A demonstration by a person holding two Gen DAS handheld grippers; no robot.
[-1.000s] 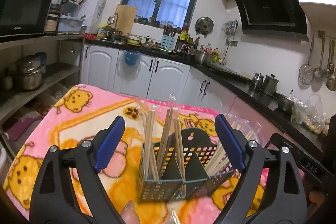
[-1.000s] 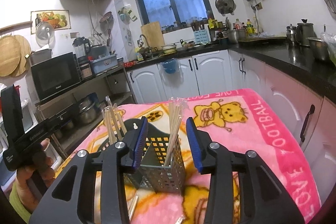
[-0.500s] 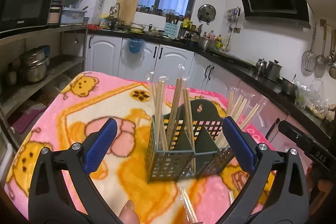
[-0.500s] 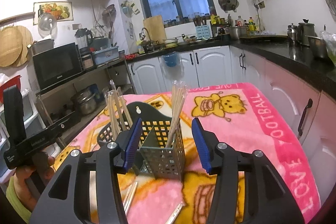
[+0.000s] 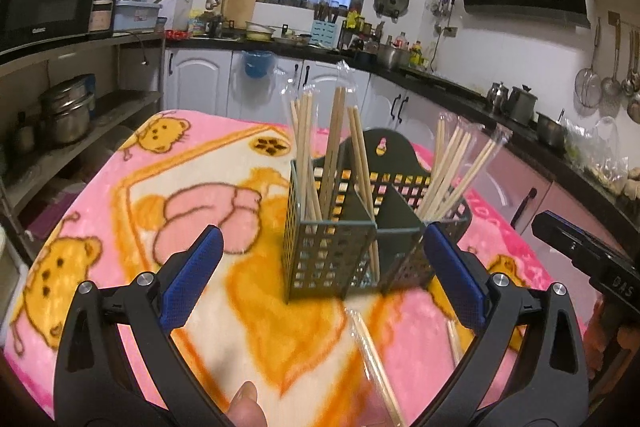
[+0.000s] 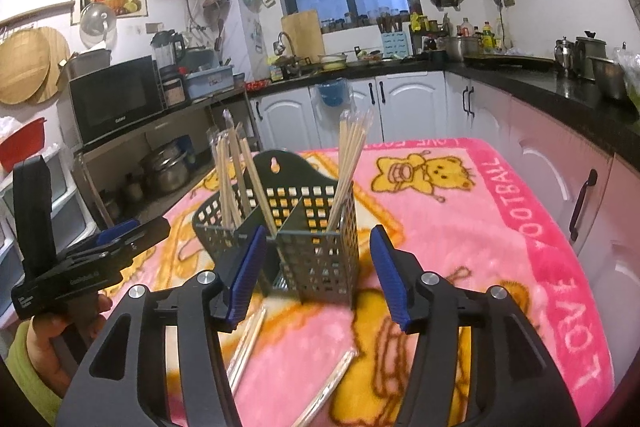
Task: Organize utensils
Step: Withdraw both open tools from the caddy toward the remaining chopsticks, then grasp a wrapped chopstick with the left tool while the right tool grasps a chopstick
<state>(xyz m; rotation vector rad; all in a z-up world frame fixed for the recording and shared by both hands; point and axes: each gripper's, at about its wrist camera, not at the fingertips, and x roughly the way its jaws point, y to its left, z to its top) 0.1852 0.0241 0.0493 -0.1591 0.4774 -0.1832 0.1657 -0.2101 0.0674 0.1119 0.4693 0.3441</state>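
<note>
Holding both tools low over the worktop (image 5: pixel 120 187), we had the left gripper (image 5: pixel 320 279) with its fingers (image 5: pixel 192 275) spread as wide as they go, gripping nothing. Its jaws had just been opening, with only the pink bear blanket and the near face of the utensil caddy (image 5: pixel 328 255) framed between them. The caddy, a dark green perforated basket, stood upright near the middle of the blanket. Its left compartment held wrapped chopsticks (image 5: pixel 316 155) standing on end, its right compartment a second bundle (image 5: pixel 452 171) that leaned outward, and the middle section looked empty. We judged the sorting well along but unfinished: a loose wrapped pair (image 5: pixel 376 367) lay flat on the blanket just in front of the caddy, between the left fingers, with another stick to its right.

The right gripper (image 6: pixel 318 279) was half open and held nothing. Its jaws had just been opening too, with the caddy's front corner standing between them, untouched as far as we could tell. Two more wrapped pairs (image 6: pixel 248 343) lay below it on the blanket, so at least those remained to be picked up and stood in a compartment.

For writing, we read "LOVE FOOTBALL" along the blanket's pink border (image 6: pixel 560 287), and "DAS" on the other tool's body at the left view's right edge. The microwave's (image 6: pixel 116 99) badge was too small to read.
</note>
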